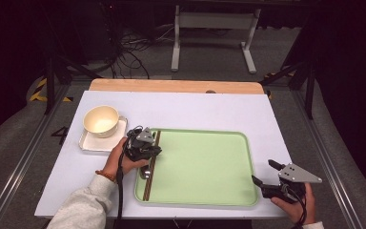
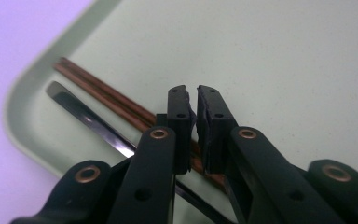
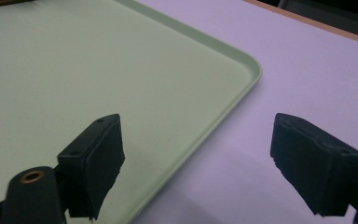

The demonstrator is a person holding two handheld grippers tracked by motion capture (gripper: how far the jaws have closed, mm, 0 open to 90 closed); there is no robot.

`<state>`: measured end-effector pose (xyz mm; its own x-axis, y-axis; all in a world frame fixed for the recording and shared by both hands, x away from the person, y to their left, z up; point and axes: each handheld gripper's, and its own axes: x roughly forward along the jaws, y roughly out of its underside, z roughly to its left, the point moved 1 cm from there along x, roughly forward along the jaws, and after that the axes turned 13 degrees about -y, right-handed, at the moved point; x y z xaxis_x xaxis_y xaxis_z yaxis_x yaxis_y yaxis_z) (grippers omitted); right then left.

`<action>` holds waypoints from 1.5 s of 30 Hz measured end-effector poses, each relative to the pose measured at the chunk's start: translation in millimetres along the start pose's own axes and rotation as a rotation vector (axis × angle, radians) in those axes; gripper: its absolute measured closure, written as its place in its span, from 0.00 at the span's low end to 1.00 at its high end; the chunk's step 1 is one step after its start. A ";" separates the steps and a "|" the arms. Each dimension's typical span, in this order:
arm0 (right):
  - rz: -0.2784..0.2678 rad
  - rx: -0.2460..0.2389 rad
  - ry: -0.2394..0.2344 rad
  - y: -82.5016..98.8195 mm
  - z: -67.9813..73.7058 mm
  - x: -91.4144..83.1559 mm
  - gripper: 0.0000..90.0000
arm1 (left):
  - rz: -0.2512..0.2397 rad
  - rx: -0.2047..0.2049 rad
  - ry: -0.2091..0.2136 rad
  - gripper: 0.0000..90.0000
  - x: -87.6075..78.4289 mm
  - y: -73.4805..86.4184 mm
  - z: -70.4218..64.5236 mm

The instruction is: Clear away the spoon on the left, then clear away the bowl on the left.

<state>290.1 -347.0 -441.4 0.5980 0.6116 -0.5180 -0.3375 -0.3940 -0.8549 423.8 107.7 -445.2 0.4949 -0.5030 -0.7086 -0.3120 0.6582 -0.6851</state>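
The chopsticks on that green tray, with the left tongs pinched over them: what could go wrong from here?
1. The left tongs look nearly closed above the chopsticks; they might catch one stick, leaving the other behind.
2. A metal utensil lies right beside the sticks, so a push could knock it along the tray.
3. The bowl on its plate sits near the left forearm; a wide swing might bump it.

Dark room, walls lost in shadow. White counter [image 1: 181, 109] with a wooden strip [image 1: 176, 86] along its far edge; grey floor [image 1: 209, 52] beyond, tangled black cables [image 1: 128, 52], white table frame [image 1: 214, 28]. Yellow-black hazard tape [image 1: 40, 90] on floor at left.
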 end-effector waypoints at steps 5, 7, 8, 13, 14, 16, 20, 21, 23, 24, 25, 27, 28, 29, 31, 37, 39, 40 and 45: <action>-0.018 0.006 -0.017 -1.0 2.2 -2.8 0.19 | -0.054 -0.001 -0.041 0.94 -18.3 -1.3 5.9; -0.022 0.003 -0.014 -1.3 3.3 -3.6 0.19 | -0.061 -0.002 -0.057 0.93 -25.3 -1.2 9.3; -0.020 0.002 -0.015 -0.7 3.2 -3.7 0.19 | -0.072 -0.013 -0.059 0.92 -28.5 -0.4 11.7; -0.024 0.007 -0.001 -0.2 1.7 -6.1 0.19 | -0.110 -0.037 -0.113 0.92 -46.3 5.7 27.2; -0.024 0.007 -0.001 -0.2 1.7 -6.1 0.19 | -0.110 -0.037 -0.113 0.92 -46.3 5.7 27.2; -0.017 0.006 0.000 0.7 2.1 -6.1 0.19 | -0.124 -0.057 -0.121 0.92 -56.7 9.5 35.2; -0.019 0.002 -0.005 0.7 3.2 -6.1 0.19 | -0.112 -0.055 -0.177 0.90 -71.2 18.2 46.7; -0.015 0.000 -0.004 1.4 3.9 -6.1 0.19 | -0.109 -0.061 -0.189 0.89 -73.8 20.2 48.8; -0.008 -0.003 -0.006 2.5 4.4 -6.6 0.19 | -0.113 -0.077 -0.204 0.88 -79.8 25.5 55.1; -0.009 -0.001 -0.004 2.5 4.3 -7.4 0.19 | -0.116 -0.083 -0.213 0.87 -82.6 28.3 57.9; -0.013 -0.001 -0.003 2.2 4.3 -8.1 0.19 | -0.120 -0.091 -0.220 0.87 -85.1 31.0 60.7; -0.018 -0.002 -0.004 1.5 5.0 -8.2 0.19 | -0.118 -0.099 -0.228 0.87 -90.1 35.6 64.8; -0.018 -0.002 -0.004 1.5 5.0 -8.2 0.19 | -0.118 -0.099 -0.228 0.87 -90.1 35.6 64.8; -0.014 -0.005 -0.006 1.5 5.4 -7.5 0.19 | -0.116 -0.107 -0.248 0.87 -93.7 39.1 68.2; -0.002 -0.015 -0.009 1.6 6.5 -5.3 0.19 | -0.115 -0.120 -0.253 0.85 -96.3 43.0 72.5; -0.002 -0.015 -0.008 1.9 6.7 -5.8 0.19 | -0.089 -0.130 -0.300 0.82 -100.0 51.8 80.9; -0.001 -0.015 -0.008 2.1 6.5 -5.9 0.19 | -0.070 -0.120 -0.322 0.79 -100.6 53.7 82.5; -0.001 -0.014 -0.008 2.2 6.6 -5.9 0.19 | -0.068 -0.118 -0.325 0.76 -101.2 54.8 83.8; 0.003 -0.017 -0.011 2.4 7.2 -5.9 0.19 | -0.053 -0.156 -0.338 0.67 -103.6 62.0 89.1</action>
<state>280.5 -346.6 -440.6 0.5887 0.6181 -0.5209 -0.3270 -0.4072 -0.8528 425.5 250.6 -399.3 0.7454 -0.3034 -0.5935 -0.3855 0.5302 -0.7552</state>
